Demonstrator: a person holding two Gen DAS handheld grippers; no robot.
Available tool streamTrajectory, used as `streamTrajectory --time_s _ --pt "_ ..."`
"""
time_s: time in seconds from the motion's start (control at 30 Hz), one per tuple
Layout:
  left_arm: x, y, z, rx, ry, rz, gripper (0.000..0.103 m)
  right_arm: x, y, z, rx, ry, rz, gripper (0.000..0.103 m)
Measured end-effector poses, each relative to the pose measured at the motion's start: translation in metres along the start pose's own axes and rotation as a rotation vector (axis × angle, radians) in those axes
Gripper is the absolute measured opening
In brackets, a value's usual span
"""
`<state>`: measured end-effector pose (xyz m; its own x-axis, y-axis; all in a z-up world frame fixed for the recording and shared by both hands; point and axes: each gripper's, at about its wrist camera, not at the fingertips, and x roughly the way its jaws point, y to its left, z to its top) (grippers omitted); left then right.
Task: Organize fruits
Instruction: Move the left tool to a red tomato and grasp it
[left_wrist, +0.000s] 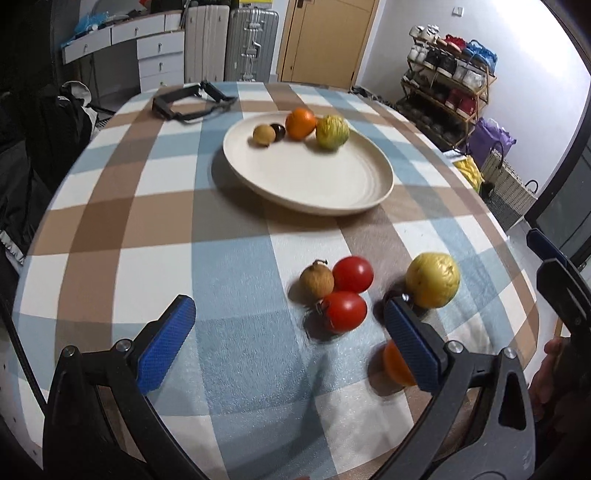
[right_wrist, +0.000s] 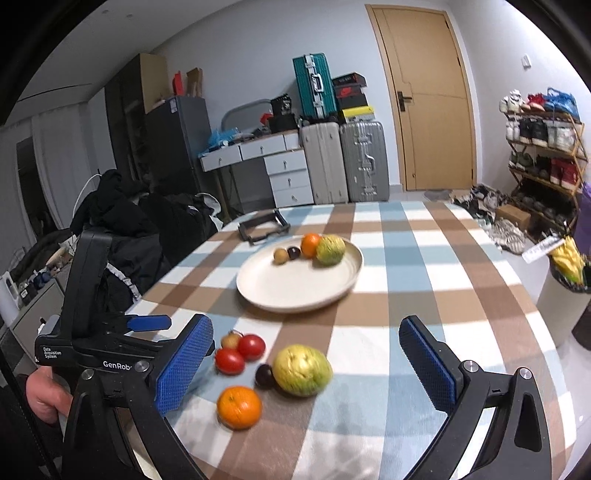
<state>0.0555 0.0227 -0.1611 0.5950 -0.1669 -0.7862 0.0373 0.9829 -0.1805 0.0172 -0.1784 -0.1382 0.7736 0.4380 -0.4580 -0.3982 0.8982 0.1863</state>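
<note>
A cream plate (left_wrist: 314, 184) (right_wrist: 295, 291) on the checked tablecloth holds an orange, a green-yellow fruit, a small brown fruit and a dark one. Nearer me lie two red tomatoes (left_wrist: 349, 291) (right_wrist: 240, 352), a small brown fruit (left_wrist: 317, 283), a yellow-green fruit (left_wrist: 433, 280) (right_wrist: 302, 370), a dark plum (right_wrist: 265, 376) and an orange (right_wrist: 239, 407) (left_wrist: 395, 363). My left gripper (left_wrist: 288, 343) hangs open above the cloth, the tomatoes just ahead of its fingers. My right gripper (right_wrist: 306, 365) is open too, with the yellow-green fruit between its spread fingers but untouched.
A black frame-like object (left_wrist: 192, 103) (right_wrist: 263, 226) lies at the table's far end. Dark clothes are piled on a chair at the left (right_wrist: 147, 229). Suitcases (right_wrist: 343, 162), drawers and a shoe rack (right_wrist: 543, 147) stand beyond the table.
</note>
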Motion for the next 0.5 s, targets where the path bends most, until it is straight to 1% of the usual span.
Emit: streamTrajectory --time_s 0.07,0.13,0.2,0.33,0.4,0.43,0.5 --pt "0.004 0.000 0.001 0.001 0.004 -0.012 0.102 0.002 -0.004 -0.005 0.013 0.015 -0.003 0.103" --pt "0.009 -0.002 0.002 0.011 0.017 -0.007 0.101 0.003 -0.005 -0.010 0.015 0.029 -0.006 0.103" --pt "0.014 -0.004 0.002 0.021 0.031 -0.022 0.100 0.005 -0.006 -0.012 0.013 0.036 -0.011 0.103" --pt "0.021 -0.007 0.003 0.030 0.053 -0.054 0.095 0.009 -0.009 -0.014 0.022 0.044 -0.012 0.103" --pt "0.024 -0.007 0.005 0.030 0.059 -0.067 0.087 0.011 -0.010 -0.014 0.030 0.047 -0.009 0.103" --pt "0.024 -0.006 0.005 0.026 0.062 -0.073 0.085 0.012 -0.011 -0.014 0.033 0.050 -0.008 0.103" --pt "0.027 -0.004 0.007 0.008 0.075 -0.095 0.076 0.013 -0.012 -0.014 0.034 0.055 -0.007 0.103"
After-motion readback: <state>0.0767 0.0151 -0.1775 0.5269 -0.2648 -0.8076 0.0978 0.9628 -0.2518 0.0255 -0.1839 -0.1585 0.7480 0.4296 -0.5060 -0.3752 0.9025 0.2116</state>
